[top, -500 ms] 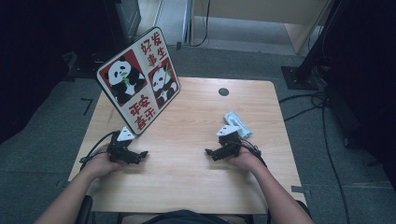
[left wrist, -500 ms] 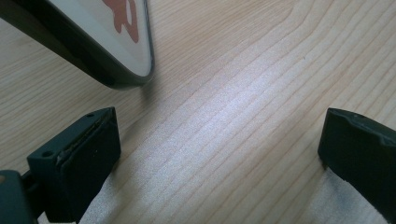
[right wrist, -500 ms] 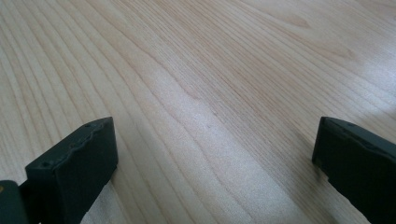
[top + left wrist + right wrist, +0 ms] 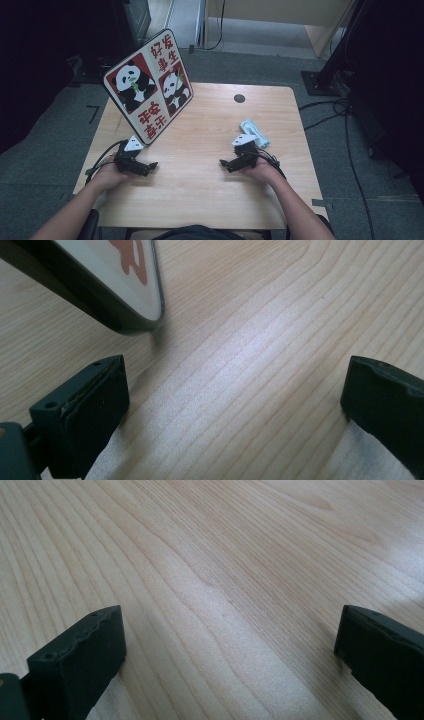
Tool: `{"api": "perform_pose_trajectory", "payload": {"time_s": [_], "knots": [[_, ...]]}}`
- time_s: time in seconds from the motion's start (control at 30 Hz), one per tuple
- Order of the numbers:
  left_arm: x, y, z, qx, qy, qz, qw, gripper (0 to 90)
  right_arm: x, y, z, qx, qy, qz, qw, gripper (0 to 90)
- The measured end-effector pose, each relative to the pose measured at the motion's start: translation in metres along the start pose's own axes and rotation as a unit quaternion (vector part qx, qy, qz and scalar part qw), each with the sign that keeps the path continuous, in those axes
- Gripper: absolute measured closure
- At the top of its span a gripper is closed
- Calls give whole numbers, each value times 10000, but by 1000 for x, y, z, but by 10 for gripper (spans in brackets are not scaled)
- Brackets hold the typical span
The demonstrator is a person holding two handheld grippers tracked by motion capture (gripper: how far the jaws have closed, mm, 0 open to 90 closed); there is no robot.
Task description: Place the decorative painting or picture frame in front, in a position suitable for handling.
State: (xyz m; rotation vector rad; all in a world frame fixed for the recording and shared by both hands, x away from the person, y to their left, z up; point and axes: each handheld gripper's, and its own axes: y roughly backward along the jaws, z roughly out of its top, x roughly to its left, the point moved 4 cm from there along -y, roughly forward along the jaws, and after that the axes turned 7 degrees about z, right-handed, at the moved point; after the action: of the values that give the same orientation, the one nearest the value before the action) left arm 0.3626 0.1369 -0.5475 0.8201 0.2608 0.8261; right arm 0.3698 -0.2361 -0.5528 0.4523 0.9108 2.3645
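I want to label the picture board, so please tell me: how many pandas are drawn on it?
2. Both are on the board that leans at the table's far left: one panda in the upper-left panel, the other panda in the right panel. The other two panels carry red characters.

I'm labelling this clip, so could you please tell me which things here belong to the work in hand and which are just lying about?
In the work, as far as I can judge:
- left gripper, open, nearest the panda board
- right gripper, open, near the pale blue packet

Just there:
- wooden table
- round black hole cover
- black stand base on the floor
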Motion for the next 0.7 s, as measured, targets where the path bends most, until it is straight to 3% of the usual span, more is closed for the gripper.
{"api": "perform_pose_trajectory", "payload": {"time_s": [0.17,0.33,0.47,0.6,0.7], "knots": [[1,2,1,99,-37,-8,9999,42,0,0,0,1,-1,0,10000,0],[5,8,3,-11,20,-131,9999,58,0,0,0,1,-1,-1,10000,0],[9,13,6,42,55,-55,10000,67,0,0,0,1,0,-1,10000,0],[11,23,10,-80,96,-261,9996,141,1,0,0,10,-24,-1,10000,0],[13,26,11,-84,132,-273,9995,138,1,1,-1,11,-10,3,10000,0]]}}
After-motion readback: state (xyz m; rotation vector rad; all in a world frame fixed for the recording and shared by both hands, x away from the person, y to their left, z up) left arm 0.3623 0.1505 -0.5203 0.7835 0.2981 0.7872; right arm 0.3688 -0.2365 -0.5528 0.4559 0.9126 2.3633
